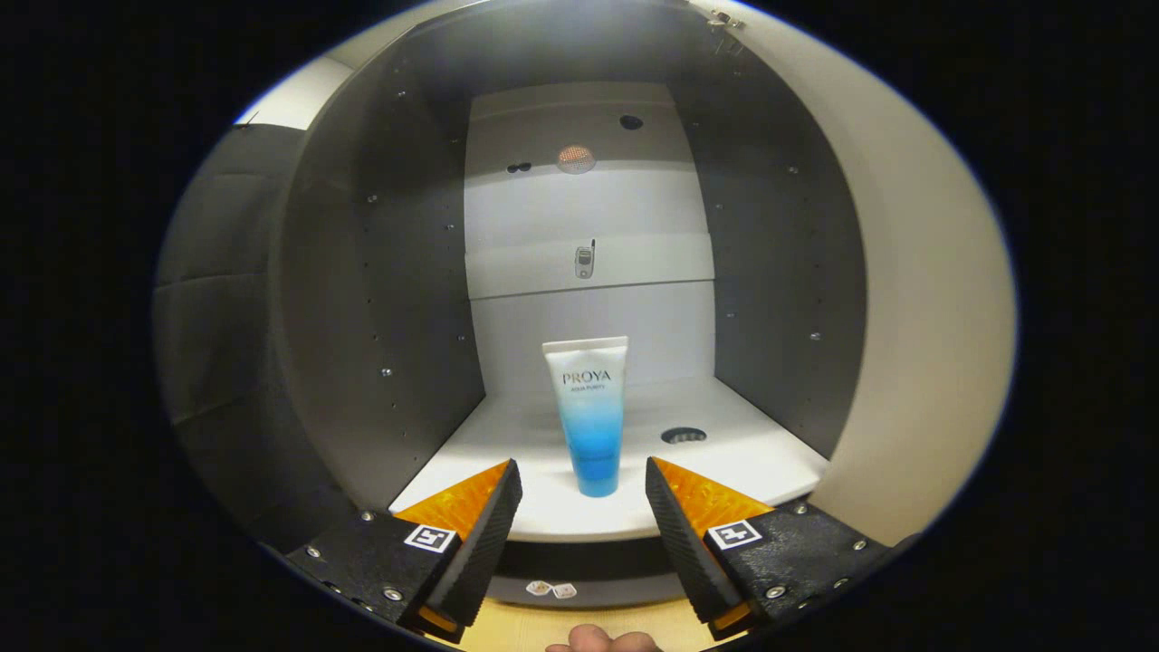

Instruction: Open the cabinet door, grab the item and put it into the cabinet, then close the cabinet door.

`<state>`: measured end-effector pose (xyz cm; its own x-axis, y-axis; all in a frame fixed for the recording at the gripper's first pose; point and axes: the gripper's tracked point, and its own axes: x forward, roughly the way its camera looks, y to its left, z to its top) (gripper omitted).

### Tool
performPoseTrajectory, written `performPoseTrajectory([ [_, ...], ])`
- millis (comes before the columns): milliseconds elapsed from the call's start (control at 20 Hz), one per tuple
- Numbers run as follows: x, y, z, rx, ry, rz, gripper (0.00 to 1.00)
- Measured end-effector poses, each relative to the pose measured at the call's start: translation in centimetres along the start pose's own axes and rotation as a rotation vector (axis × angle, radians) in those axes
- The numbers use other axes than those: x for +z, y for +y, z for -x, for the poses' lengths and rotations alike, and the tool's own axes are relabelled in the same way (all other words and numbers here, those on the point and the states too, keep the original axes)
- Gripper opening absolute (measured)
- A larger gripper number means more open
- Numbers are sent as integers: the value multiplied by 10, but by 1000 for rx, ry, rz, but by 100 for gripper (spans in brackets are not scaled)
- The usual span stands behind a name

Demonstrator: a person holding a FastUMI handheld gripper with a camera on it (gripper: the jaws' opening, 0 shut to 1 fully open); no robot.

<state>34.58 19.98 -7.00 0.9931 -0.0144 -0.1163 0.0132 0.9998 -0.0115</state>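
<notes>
Well, the tube (589, 415) stands cap-down on the cabinet (779, 272) shelf (724, 444), just beyond the gripper (583, 489), whose jaws are spread wide and holding nothing. Door (924, 317) swung open on the right, item placed inside: that part looks done. What's left, by my reckoning, is backing out and shutting the door.

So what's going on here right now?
A person is working a handheld gripper at an open cabinet. A blue-and-white tube stands upright on its cap on the cabinet's white shelf, just ahead of the fingers. The gripper is open and holds nothing. The door is swung open beside it.
</notes>
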Motion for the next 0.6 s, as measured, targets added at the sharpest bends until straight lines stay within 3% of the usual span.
performPoseTrajectory([
  [600, -6, 10, 193, 25, 14, -17, 87],
])
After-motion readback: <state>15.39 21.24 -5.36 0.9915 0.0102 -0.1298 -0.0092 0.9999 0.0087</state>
